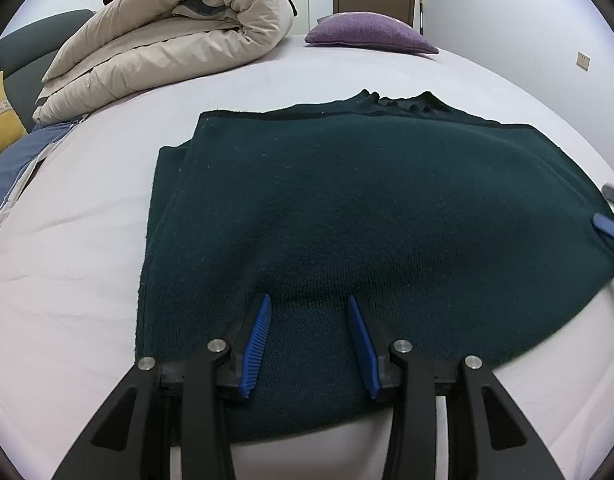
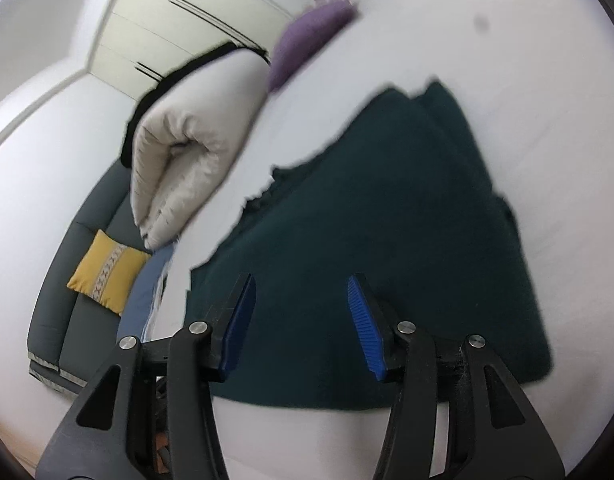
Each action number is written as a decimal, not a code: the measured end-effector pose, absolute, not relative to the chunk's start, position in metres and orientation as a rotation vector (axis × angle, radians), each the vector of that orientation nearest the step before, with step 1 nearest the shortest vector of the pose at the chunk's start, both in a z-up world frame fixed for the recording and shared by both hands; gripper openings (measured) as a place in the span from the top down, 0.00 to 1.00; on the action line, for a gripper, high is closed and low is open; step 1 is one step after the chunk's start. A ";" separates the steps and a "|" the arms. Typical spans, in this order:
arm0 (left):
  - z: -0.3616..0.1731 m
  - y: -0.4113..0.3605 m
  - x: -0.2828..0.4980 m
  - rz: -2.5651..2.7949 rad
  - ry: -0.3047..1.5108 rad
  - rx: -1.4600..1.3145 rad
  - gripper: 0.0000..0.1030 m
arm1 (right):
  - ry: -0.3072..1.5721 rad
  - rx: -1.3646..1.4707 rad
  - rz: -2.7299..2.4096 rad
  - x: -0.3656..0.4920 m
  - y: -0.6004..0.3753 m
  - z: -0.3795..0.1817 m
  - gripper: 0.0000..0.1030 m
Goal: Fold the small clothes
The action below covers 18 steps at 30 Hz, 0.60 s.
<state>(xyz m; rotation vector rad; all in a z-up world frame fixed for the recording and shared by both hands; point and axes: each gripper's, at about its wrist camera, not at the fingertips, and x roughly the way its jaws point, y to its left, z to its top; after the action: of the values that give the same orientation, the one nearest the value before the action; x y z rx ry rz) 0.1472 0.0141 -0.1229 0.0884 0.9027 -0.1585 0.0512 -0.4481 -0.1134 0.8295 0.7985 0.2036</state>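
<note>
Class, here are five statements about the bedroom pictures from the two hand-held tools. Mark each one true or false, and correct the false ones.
1. The dark green knitted garment lies on the white bed sheet. True.
2. The left tool is clamped on the garment. False: its blue pads stand apart, open, over the cloth.
3. A purple cushion lies at the far end of the bed. True.
4. The beige rolled duvet covers the garment. False: it lies apart from it, off to the left.
5. The right tool is shut. False: it is open, nothing between its pads.
</note>
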 end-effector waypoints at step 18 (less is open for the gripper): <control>-0.060 -0.021 0.142 -0.393 0.873 -0.148 0.46 | 0.734 0.913 0.015 -0.005 -0.550 -0.114 0.36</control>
<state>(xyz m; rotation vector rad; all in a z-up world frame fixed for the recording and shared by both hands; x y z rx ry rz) 0.1417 -0.0209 -0.0603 -0.1481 0.8734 -0.3930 -0.0045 -0.5503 -0.1142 0.9128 0.7338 0.0147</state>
